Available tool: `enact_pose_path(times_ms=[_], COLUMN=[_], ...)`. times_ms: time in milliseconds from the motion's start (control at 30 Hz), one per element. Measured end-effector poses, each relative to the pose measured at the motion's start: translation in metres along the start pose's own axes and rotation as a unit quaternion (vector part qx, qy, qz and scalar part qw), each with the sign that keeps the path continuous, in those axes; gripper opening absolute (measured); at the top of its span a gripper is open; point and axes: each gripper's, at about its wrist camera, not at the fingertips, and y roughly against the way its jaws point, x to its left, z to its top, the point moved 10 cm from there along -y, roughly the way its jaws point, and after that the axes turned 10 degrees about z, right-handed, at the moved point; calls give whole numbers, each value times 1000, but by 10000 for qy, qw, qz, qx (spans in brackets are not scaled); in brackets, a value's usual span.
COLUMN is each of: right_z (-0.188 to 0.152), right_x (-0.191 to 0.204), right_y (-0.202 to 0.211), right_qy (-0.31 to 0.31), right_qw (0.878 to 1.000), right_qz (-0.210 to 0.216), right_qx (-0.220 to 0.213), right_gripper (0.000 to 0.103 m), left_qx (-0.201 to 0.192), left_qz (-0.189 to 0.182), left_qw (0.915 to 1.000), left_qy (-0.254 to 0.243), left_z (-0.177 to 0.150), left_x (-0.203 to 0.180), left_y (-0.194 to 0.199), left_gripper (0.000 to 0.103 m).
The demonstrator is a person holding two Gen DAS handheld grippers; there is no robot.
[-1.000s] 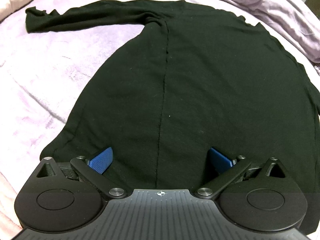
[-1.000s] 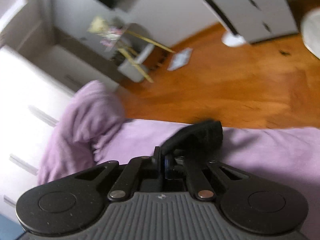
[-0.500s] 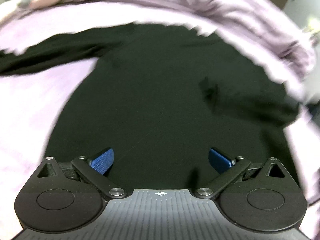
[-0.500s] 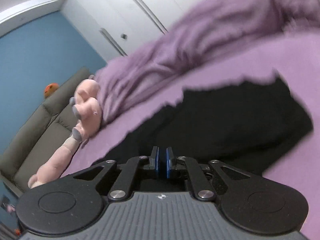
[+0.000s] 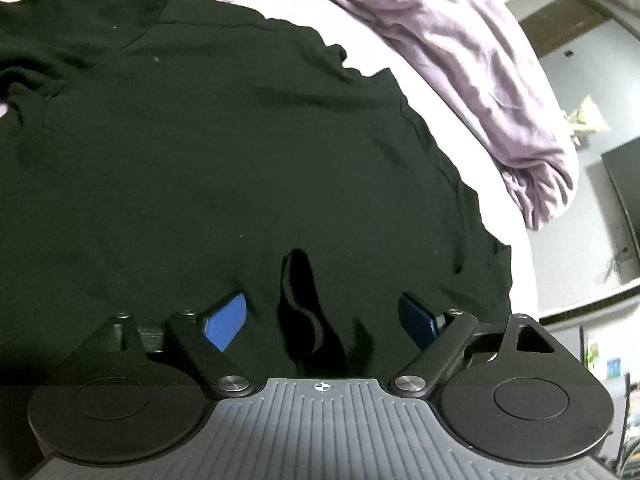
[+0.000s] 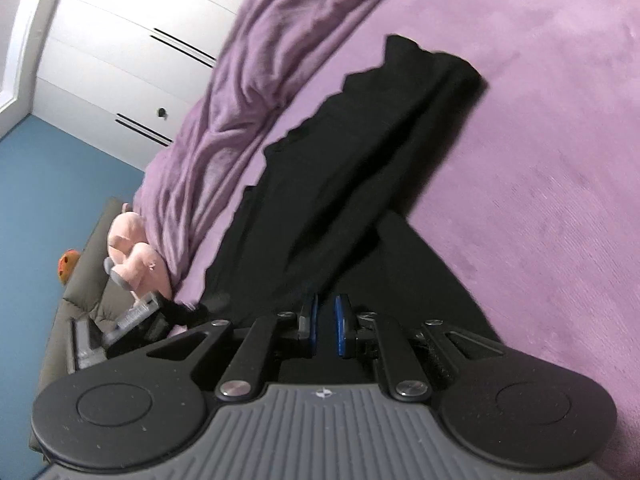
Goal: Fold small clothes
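The black top [image 5: 224, 152] lies spread on the purple bedcover [image 6: 552, 168]: in my left wrist view it fills the centre and left of the frame, and in my right wrist view it runs as a dark band from the lower centre up toward the upper right, with a folded sleeve [image 6: 416, 92] laid over it. My left gripper [image 5: 322, 314] stands wide, and its jaws have just been closing in; a small raised pucker of cloth [image 5: 298, 304] sits between the blue pads [image 5: 228, 318], which do not yet press on it. My right gripper [image 6: 325, 322] is narrow, its jaws having just eased apart, and I see only a thin gap between the pads with no cloth in it.

The risk, as I judge it, is in the left pinch. The pucker is small and the fabric is dark on dark, so I may catch only the top layer, and then the lift would peel the top open rather than carry the fold. If I grab too deep, the bedcover could come up too. The folded sleeve looks loose, so any drag across the body may pull it out of line. The bunched duvet [image 5: 492, 92] at the upper right of the left view lies near the hem and could snag a swinging edge
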Motion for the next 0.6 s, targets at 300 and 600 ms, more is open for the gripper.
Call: enact_pose_path(times_ms=[300,600], right_z=[-10,-10], right_x=[-8,-8], right_y=[-10,-11], right_qy=[-74,-74], right_qw=[9999,9999], right_qz=[-71,-75], right_qx=[57,72], right_gripper=[10,10], left_qx=[377,519], left_qz=[-396,-326], left_qw=[9983,9977], left_qy=[219,278], left_z=[-6,-8], left_x=[-17,-15], left_y=[-5,-19], left_gripper=[7,14])
